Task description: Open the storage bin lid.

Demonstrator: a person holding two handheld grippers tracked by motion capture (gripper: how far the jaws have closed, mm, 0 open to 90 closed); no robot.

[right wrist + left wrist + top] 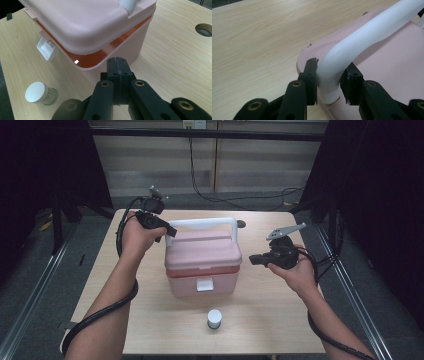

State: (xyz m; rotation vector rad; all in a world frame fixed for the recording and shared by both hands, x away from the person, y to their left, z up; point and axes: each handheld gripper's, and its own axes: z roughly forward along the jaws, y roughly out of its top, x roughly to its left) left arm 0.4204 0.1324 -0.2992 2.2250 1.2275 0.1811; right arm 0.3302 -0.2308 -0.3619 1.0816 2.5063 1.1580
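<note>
A pink box (202, 270) with a white handle (202, 224) stands mid-table. My left gripper (167, 228) is shut on the handle's left end, and in the left gripper view its pads (312, 72) press on the handle (367, 32) just above the lid (392, 67). To the right of the box, my right gripper (254, 260) hangs shut and holds nothing. Its closed tips (116, 62) point at the box's corner (117, 50), a short way off. A reddish strip (100, 58) shows between lid and body. The white latch (46, 50) hangs at the front.
A small jar with a white lid (214, 318) stands in front of the box, also seen as the jar (37, 93) from the right gripper. A round hole (204, 29) is cut in the wooden table (280, 320). Cables trail from both grippers.
</note>
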